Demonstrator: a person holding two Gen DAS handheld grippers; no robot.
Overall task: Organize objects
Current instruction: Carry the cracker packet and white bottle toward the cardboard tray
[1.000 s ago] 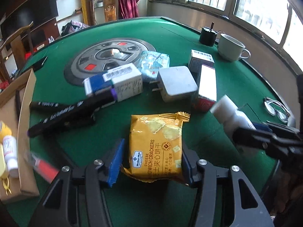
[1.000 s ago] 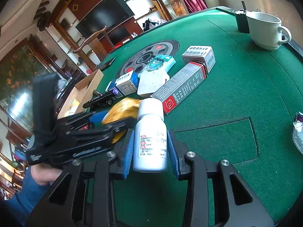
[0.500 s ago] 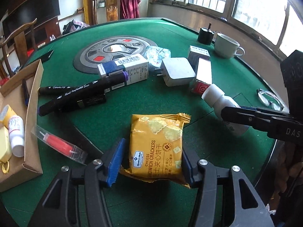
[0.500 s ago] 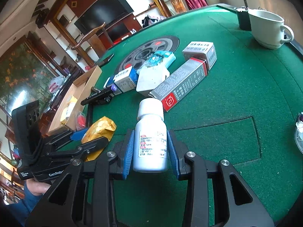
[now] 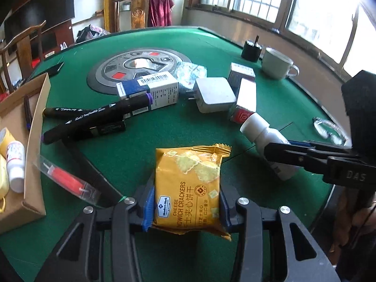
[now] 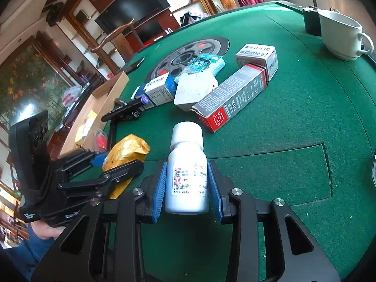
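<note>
A yellow cheese-cracker packet lies on the green felt table. My left gripper straddles its near end, jaws closing, blue pads touching both sides of the wrapper. In the right wrist view the same packet shows between the left gripper's black fingers. My right gripper is shut on a white pill bottle with a white cap, tilted just above the felt. That bottle also appears at the right of the left wrist view.
An open cardboard box with small bottles sits at the left table edge. Black markers, a red item in a clear tube, a blue-white carton, a white charger, a red-grey carton, a mug and glasses lie around.
The left gripper's jaws have narrowed onto the cracker packet, and the left view has drawn back a little from the markers. The right gripper still holds the bottle in place.
</note>
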